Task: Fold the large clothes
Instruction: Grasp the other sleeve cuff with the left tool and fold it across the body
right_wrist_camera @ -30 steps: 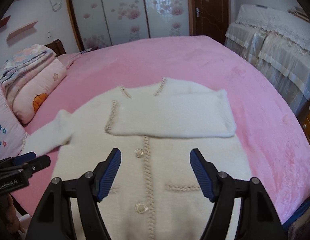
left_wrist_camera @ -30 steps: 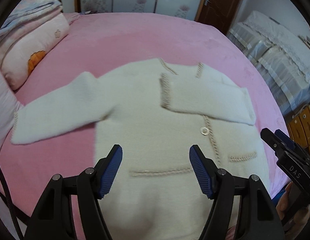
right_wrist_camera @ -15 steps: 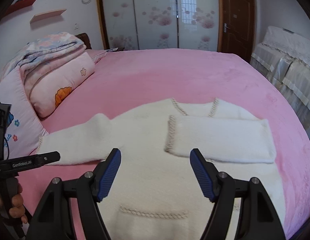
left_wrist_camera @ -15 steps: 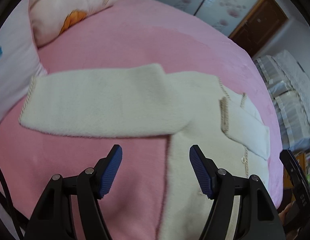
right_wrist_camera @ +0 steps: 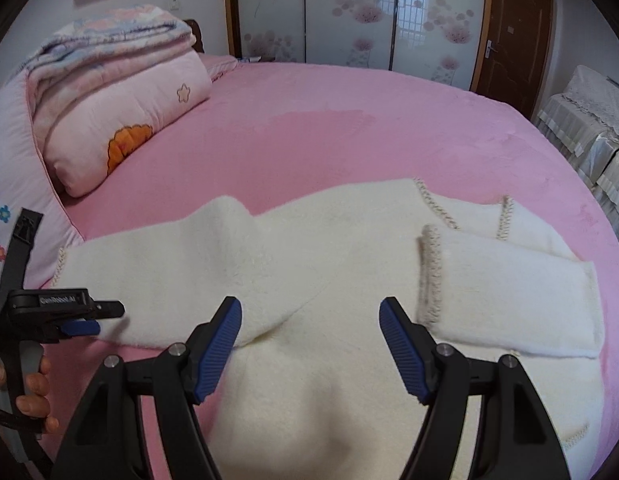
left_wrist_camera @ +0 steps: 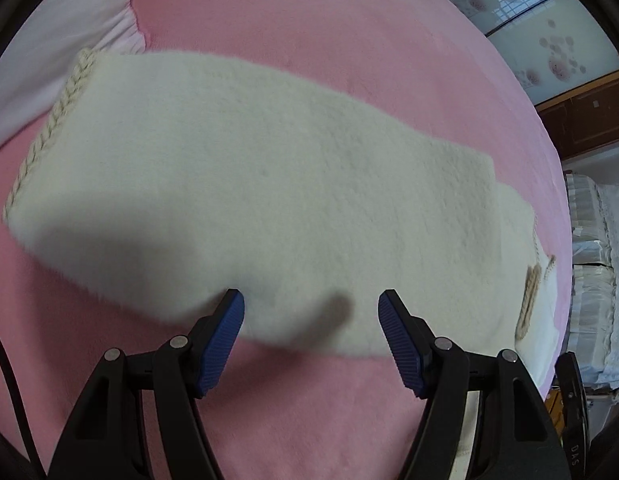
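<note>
The cream cardigan [right_wrist_camera: 349, 280] lies flat on the pink bed [right_wrist_camera: 309, 140], one sleeve [right_wrist_camera: 509, 300] already folded across its chest. Within the last second the left gripper [left_wrist_camera: 311, 320] has swung down to the outstretched sleeve [left_wrist_camera: 249, 200], now just ahead of its wide, empty jaws. The right gripper [right_wrist_camera: 310, 322], equally wide and empty, hovers above the body, so folding that sleeve looks next.

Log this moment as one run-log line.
left tool: open, over spread sleeve | right tool: open, empty | other sleeve: folded
</note>
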Demonstrator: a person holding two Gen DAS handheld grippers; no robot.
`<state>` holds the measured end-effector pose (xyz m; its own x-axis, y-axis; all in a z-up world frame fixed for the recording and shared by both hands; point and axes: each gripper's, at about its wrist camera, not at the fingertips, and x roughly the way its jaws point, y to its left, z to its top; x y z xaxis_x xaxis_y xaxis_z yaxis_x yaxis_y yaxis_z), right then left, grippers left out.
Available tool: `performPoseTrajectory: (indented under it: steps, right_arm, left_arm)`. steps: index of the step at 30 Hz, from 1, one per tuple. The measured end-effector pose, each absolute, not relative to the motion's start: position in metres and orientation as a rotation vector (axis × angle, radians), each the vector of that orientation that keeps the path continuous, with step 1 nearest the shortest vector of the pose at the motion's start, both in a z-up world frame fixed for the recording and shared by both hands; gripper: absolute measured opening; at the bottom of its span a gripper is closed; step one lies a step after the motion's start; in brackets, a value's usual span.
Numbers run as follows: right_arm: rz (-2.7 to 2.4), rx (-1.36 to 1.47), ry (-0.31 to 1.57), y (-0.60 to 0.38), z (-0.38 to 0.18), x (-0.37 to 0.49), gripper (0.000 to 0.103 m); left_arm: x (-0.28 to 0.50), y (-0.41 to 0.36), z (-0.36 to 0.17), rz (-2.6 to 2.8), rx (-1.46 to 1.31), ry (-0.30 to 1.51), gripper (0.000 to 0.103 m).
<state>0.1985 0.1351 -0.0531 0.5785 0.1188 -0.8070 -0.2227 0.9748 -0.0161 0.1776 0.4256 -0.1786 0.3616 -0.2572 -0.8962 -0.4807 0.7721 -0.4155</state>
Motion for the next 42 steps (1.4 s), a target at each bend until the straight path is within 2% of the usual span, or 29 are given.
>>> performPoseTrajectory:
  steps: [6,13,18,22,23,25,26,27,28,30,36,42]
  right_arm:
    - [0.230,-0.074,0.977,0.135,-0.072,0.196,0.072]
    - [0.224,0.005,1.043,0.110,-0.092,0.183,0.072]
    - [0.208,0.046,1.069,0.098,-0.100,0.179,0.072]
    - [0.217,0.067,1.074,0.094,-0.101,0.176,0.072]
    - [0.218,0.068,1.074,0.094,-0.102,0.176,0.072]
    - [0.221,0.072,1.076,0.093,-0.102,0.175,0.072]
    - [0.225,0.076,1.079,0.093,-0.103,0.175,0.072]
    - [0.225,0.080,1.081,0.092,-0.103,0.175,0.072]
    - [0.225,0.085,1.082,0.089,-0.104,0.174,0.072]
    - [0.222,0.094,1.078,0.083,-0.102,0.173,0.072]
    - [0.188,0.106,1.029,0.050,-0.088,0.168,0.072]
    - [0.127,0.138,0.952,0.001,-0.064,0.159,0.072]
  left_arm:
    - [0.179,0.440,-0.188,0.164,-0.802,1.193,0.068]
    - [0.148,0.469,-0.162,0.378,-0.852,1.114,0.068]
    - [0.124,0.504,-0.191,0.543,-1.016,1.183,0.068]
    - [0.125,0.511,-0.204,0.546,-1.089,1.159,0.068]
    - [0.129,0.509,-0.204,0.536,-1.078,1.151,0.075]
    - [0.138,0.501,-0.203,0.528,-1.025,1.126,0.077]
    - [0.143,0.496,-0.200,0.532,-0.973,1.112,0.066]
    - [0.149,0.488,-0.193,0.557,-0.878,1.101,0.034]
    - [0.154,0.481,-0.186,0.575,-0.802,1.092,0.018]
    - [0.161,0.466,-0.168,0.577,-0.698,1.045,0.008]
    - [0.179,0.394,-0.100,0.501,-0.401,0.891,0.006]
    - [0.194,0.266,-0.048,0.219,-0.202,0.807,0.007]
